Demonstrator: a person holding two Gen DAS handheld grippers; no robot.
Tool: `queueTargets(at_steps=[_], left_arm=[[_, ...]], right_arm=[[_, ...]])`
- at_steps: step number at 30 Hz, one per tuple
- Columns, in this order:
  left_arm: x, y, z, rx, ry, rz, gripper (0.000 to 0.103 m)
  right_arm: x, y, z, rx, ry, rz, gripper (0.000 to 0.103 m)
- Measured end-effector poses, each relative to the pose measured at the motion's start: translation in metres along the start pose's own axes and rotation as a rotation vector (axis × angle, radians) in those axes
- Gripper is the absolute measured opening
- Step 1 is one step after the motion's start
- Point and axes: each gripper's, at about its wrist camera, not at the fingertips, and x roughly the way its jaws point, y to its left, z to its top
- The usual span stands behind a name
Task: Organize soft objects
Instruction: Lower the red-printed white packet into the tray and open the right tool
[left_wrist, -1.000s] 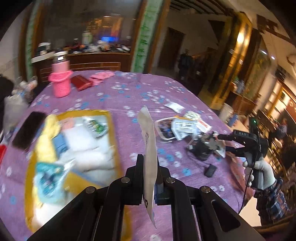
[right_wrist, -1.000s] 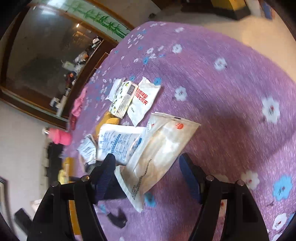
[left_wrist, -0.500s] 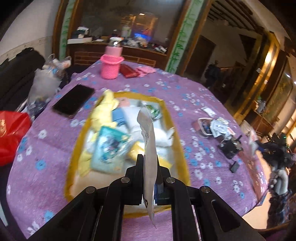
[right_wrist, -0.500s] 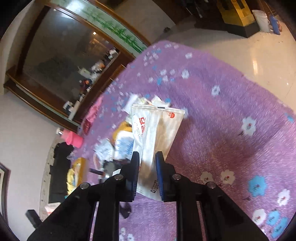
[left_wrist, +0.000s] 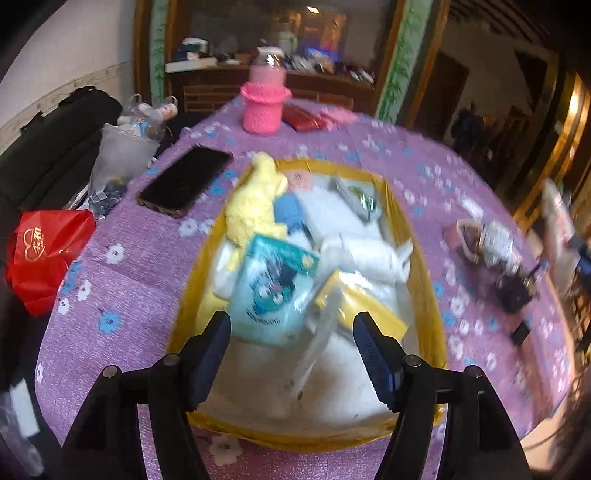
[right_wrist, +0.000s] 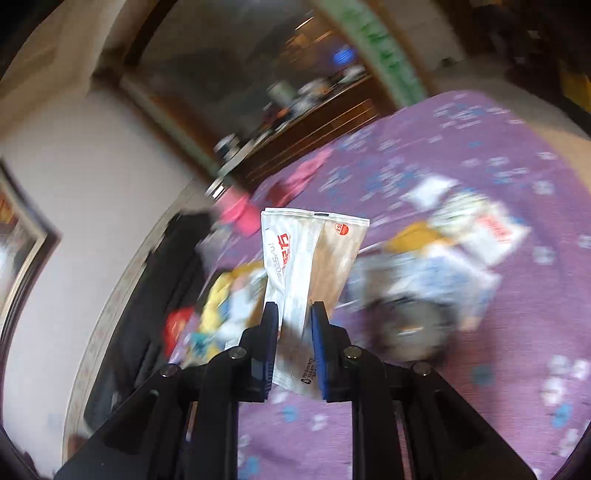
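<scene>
With the left gripper (left_wrist: 293, 350) just sprung wide above the tray (left_wrist: 413, 258) and its blurred packet (left_wrist: 317, 339) dropping between the jaws, the right gripper (right_wrist: 293, 332) pinches a sachet (right_wrist: 306, 258) well off the tray, whose low grip might let it slip.

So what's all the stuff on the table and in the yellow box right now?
yellow box: one, yellow rim, middle of the purple table
teal packet: one, in the box, near side
yellow plush: one, box's far left corner
white soft packs: several, in the box
clear flat packet: one, blurred, loose between the left gripper's open jaws
phone: one, black, left of the box
pink cup cover: one, table's far edge
red bag: one, table's left edge
white-and-tan packet: one, pinched in the right gripper
left gripper: black, over the box
right gripper: black, shut
</scene>
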Motion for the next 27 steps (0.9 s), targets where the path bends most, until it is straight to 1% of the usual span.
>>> queueTargets(at_steps=[2,5,8,11,12,16,18,19,21,23,25,27], left_arm=[[-0.014,0.011,0.002,-0.044,-0.053,-0.015,0.073],[-0.029,0.026,0.001,-0.098,-0.109,-0.032,0.073],[-0.041,0.041,-0.001,-0.158,-0.144,-0.047,0.073],[-0.047,0.051,-0.005,-0.185,-0.161,-0.054,0.073],[-0.048,0.055,-0.007,-0.192,-0.162,-0.055,0.073],[-0.045,0.063,-0.010,-0.214,-0.155,-0.056,0.073],[-0.042,0.065,-0.011,-0.227,-0.149,-0.057,0.073],[-0.041,0.066,-0.011,-0.229,-0.147,-0.059,0.073],[-0.040,0.065,-0.012,-0.231,-0.148,-0.067,0.073],[-0.039,0.062,-0.012,-0.229,-0.147,-0.075,0.073],[-0.037,0.060,-0.012,-0.226,-0.140,-0.080,0.073],[-0.035,0.058,-0.013,-0.220,-0.133,-0.081,0.073]], right_arm=[[0.029,0.028,-0.006,-0.064,0.071,0.047,0.017],[0.065,0.064,-0.019,-0.147,0.158,0.101,0.017],[0.110,0.103,-0.039,-0.237,0.275,0.150,0.018],[0.143,0.129,-0.058,-0.316,0.364,0.157,0.018],[0.159,0.138,-0.067,-0.355,0.405,0.147,0.018],[0.193,0.153,-0.092,-0.429,0.518,0.138,0.018],[0.203,0.156,-0.100,-0.457,0.540,0.128,0.018],[0.206,0.161,-0.101,-0.465,0.542,0.109,0.018],[0.216,0.164,-0.104,-0.513,0.542,0.024,0.017],[0.224,0.161,-0.104,-0.545,0.542,-0.029,0.017],[0.229,0.159,-0.105,-0.567,0.533,-0.069,0.018],[0.227,0.160,-0.104,-0.593,0.509,-0.099,0.021]])
